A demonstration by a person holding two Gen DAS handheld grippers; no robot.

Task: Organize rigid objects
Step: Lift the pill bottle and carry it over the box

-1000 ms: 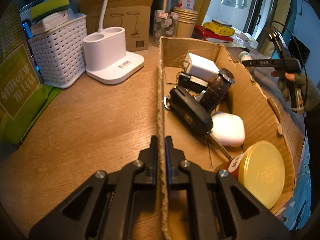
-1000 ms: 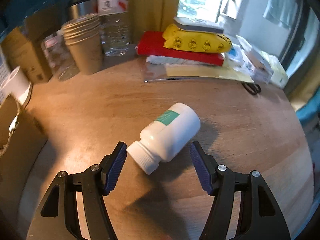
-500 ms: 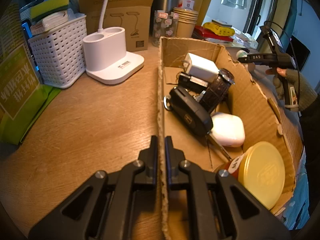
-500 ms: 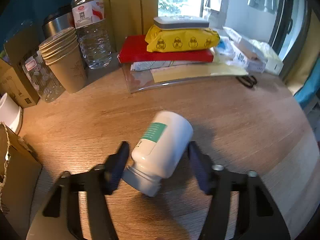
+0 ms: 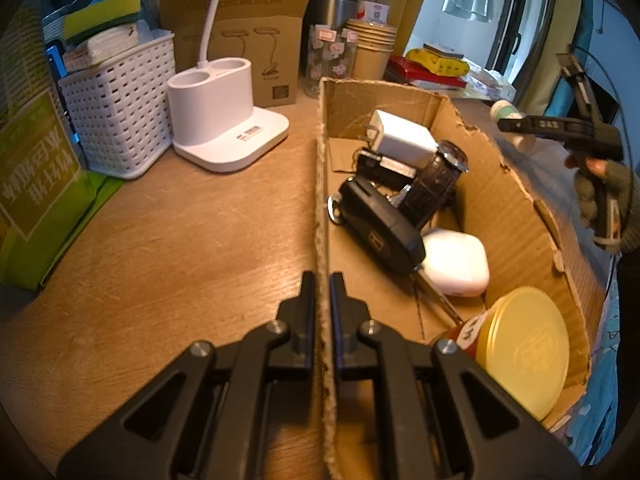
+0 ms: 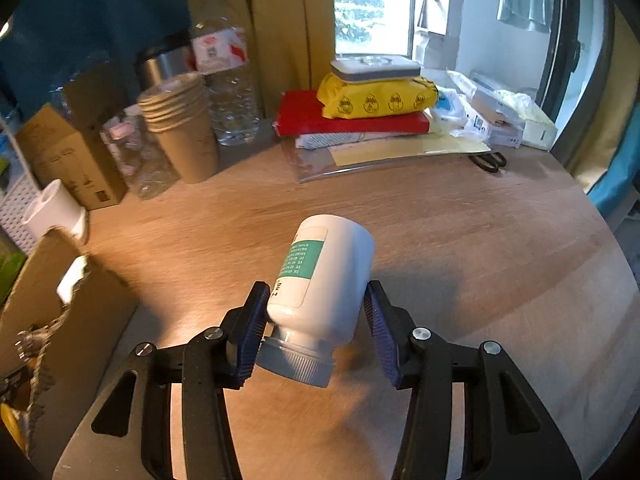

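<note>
Two grippers are being recorded. The right gripper [image 6: 316, 324] is being kept closed on a white pill bottle [image 6: 322, 280] with a green label; the bottle is being held across its lower body, tilted, cap toward the camera, base pointing away, above the wooden table [image 6: 460, 248]. One blue-padded finger [image 6: 252, 332] is being pressed against the bottle's left side; whether the other pad is touching cannot be told. In the left wrist view the same bottle [image 5: 505, 111] is being seen in the air, beyond the far right wall of the cardboard box [image 5: 516, 216].

The left gripper [image 5: 323, 292] is being kept nearly closed, its two black fingers pinching the box's near left wall between them.

Contents being listed inside the box:
- white charger plug [image 5: 402, 138], toward the far end;
- watch [image 5: 438, 178] with dark strap, just beside the plug;
- black car key [image 5: 380, 226], in the middle, overlapping a white earbud case [image 5: 456, 266];
- tin with yellow lid [image 5: 526, 350], on its side in the near right corner.

Items being noted outside the box:
- white lamp base [image 5: 224, 116] and white basket [image 5: 120, 104], on the table to the left;
- paper cups [image 6: 180, 124] and water bottle [image 6: 224, 76], at the table's rear;
- yellow wipes pack [image 6: 376, 94], resting on a red packet [image 6: 352, 122].
</note>
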